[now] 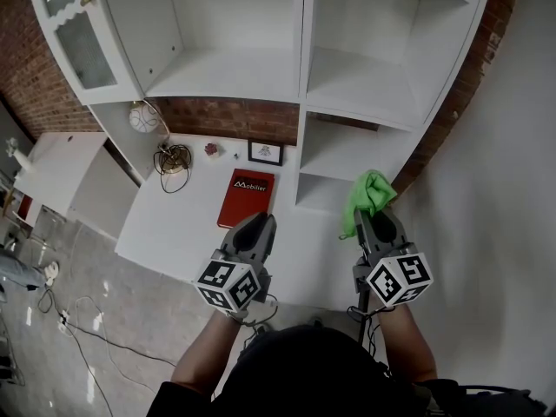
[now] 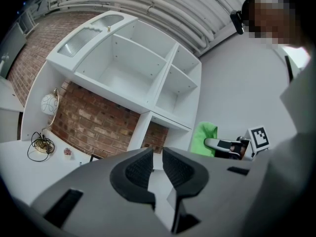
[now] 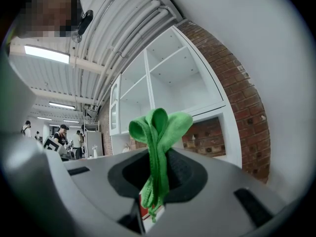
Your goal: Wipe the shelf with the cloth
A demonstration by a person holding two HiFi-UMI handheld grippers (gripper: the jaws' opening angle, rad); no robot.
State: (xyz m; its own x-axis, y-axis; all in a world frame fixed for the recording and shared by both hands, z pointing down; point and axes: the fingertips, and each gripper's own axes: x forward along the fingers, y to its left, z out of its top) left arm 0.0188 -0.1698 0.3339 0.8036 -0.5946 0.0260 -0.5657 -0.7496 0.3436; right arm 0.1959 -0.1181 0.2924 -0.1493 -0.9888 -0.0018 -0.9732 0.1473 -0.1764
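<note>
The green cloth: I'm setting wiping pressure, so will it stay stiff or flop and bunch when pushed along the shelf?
Probably floppy: the green cloth folds into soft loops beyond the right gripper, with a tail hanging below. It looks light and thin, so it will likely bunch rather than slide flat.

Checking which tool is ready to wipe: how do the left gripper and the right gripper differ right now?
The right gripper clamps the cloth; the left gripper holds nothing. The left jaws stand slightly apart; the right jaws press on the cloth. The left gripper is near the book, the right gripper in front of the shelf. Both are grey and point toward the shelf.
</note>
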